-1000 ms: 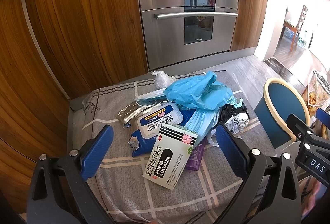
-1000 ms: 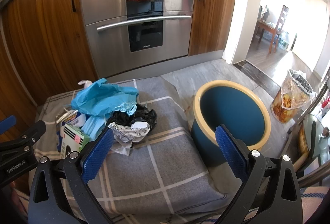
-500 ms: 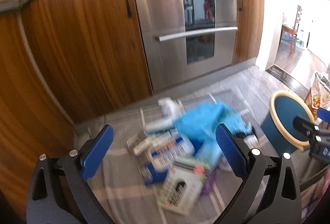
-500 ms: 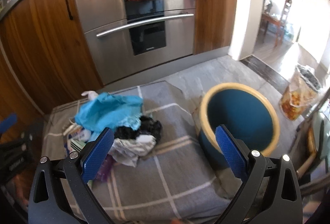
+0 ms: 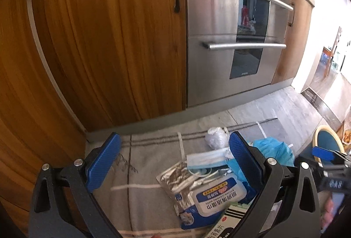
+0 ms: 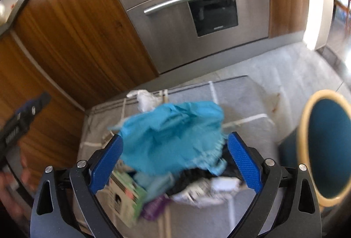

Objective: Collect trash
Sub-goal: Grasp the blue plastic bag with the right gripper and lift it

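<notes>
Trash lies heaped on the grey checked mat (image 5: 153,163) in front of the oven (image 5: 237,36), and as far as we can judge none of it has been collected. In the left wrist view we see a face mask (image 5: 206,158), a silver foil pouch (image 5: 177,178), a pack of wipes (image 5: 217,196), a corner of a medicine box (image 5: 228,222) and a crumpled white bag (image 5: 216,137) at the far edge. Our left gripper (image 5: 175,163) hangs spread wide over the mat, its fingers grasping nothing.

Our right gripper (image 6: 175,163) is also spread, and its blue pads frame the crumpled blue plastic sheet (image 6: 173,135) that tops the pile, with black plastic (image 6: 197,174) and white paper scraps beneath. That view is blurred, so we cannot say whether the pads touch the sheet; it looks to us as if they stand just beside it, unclenched.

The blue bin (image 6: 324,148) with its yellow rim stands to the right of the mat, and what we see of its inside shows no trash. We judge the work barely begun: the first grasp is not made, and every piece remains to go into the bin.
</notes>
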Demonstrator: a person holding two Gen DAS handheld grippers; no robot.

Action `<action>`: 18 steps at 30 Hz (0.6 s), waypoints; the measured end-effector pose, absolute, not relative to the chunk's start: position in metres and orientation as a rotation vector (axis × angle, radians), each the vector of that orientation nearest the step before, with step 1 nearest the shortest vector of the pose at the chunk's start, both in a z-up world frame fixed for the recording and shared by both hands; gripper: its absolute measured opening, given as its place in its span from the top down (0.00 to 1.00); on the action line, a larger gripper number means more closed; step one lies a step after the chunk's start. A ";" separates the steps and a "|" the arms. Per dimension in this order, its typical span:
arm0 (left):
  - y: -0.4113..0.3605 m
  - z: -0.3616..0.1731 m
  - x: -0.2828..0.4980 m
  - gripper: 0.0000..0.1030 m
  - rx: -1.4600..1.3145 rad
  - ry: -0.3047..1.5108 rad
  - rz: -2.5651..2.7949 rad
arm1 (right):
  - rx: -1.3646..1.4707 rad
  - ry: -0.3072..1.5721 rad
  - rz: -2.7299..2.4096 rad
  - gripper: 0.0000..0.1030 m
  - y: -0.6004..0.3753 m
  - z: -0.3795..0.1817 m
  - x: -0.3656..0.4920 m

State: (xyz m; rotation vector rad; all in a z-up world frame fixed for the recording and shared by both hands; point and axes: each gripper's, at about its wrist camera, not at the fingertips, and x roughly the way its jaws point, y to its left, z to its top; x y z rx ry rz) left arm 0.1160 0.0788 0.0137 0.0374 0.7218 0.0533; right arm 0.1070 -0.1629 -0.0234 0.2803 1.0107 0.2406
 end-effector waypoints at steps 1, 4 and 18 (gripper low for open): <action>0.080 0.012 0.116 0.05 0.043 0.724 0.053 | 0.301 1.019 0.251 0.10 -0.161 -0.027 0.112; 0.081 0.010 0.116 0.05 0.054 0.720 0.049 | 0.312 1.069 0.270 0.30 -0.146 -0.039 0.127; 0.081 -0.006 0.115 0.11 0.008 0.775 -0.022 | 0.396 1.019 0.272 0.88 -0.150 -0.018 0.121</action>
